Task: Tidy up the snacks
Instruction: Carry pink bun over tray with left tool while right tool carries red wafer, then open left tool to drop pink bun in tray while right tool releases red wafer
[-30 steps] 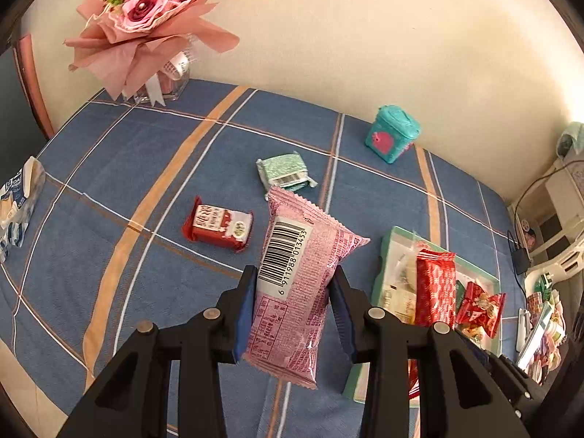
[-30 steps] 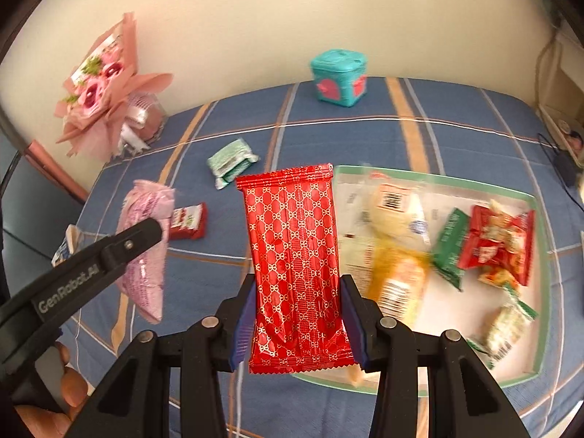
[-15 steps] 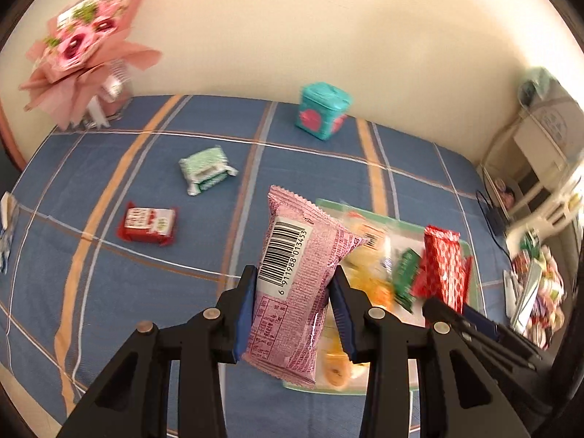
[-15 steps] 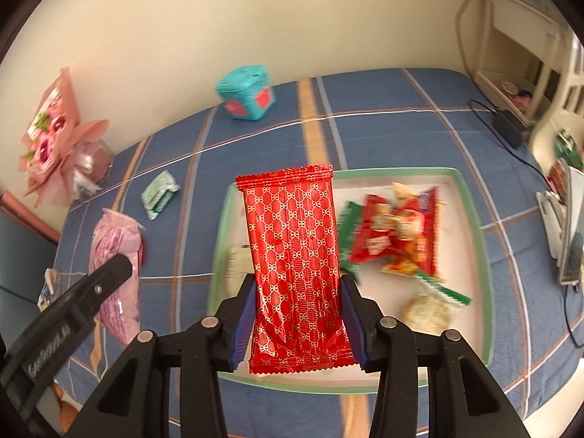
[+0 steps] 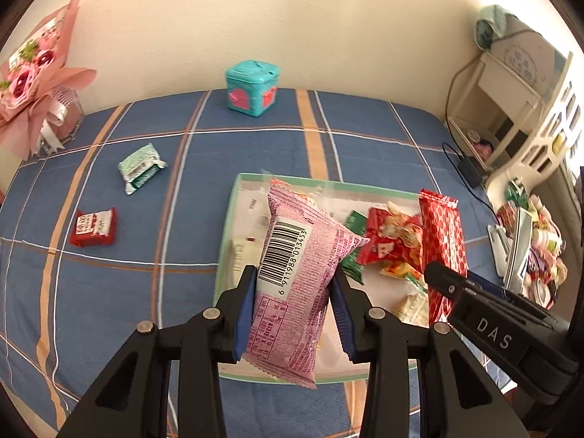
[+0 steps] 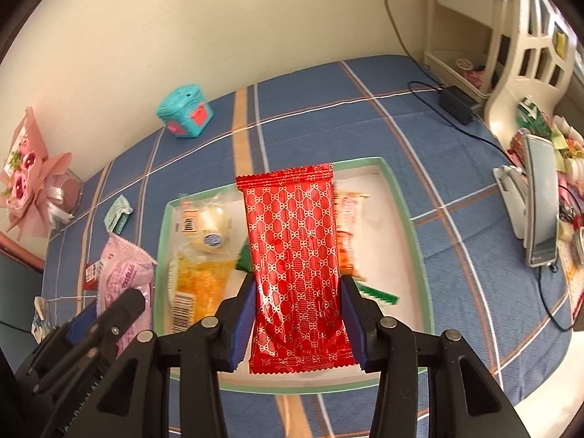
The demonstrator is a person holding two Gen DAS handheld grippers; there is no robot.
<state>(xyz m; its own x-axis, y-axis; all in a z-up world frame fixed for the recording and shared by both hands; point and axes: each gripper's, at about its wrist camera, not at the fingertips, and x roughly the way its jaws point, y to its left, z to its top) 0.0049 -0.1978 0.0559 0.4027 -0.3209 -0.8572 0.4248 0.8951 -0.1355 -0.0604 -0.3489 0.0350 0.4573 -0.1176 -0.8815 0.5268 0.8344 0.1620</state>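
A: Status of both grippers?

B: The left gripper [image 5: 292, 310] is clamped on a pink pack [image 5: 299, 273]. The right gripper [image 6: 297, 314] is clamped on a red pack [image 6: 295, 255]. Neither grip has changed over the last second.

A: What has changed?

B: Both packs have travelled from above the open blue cloth [image 5: 182, 292] to above the tray [image 6: 419, 255]. A second ago the pink pack hung over the cloth beside the tray; it now hangs over the tray's near-left part. The carry appears nearly complete; release is the probable next step.

A: Condition of the packs?

B: Pink pack: puffy pillow bag, barcode facing the camera, tilted. Red pack: flat, glossy, gold-patterned, crimped ends, upright between the jaws.

A: Remaining items?

B: A green pack [image 5: 140, 168] and a small red pack [image 5: 94, 227] lie on the cloth, well apart from the tray.
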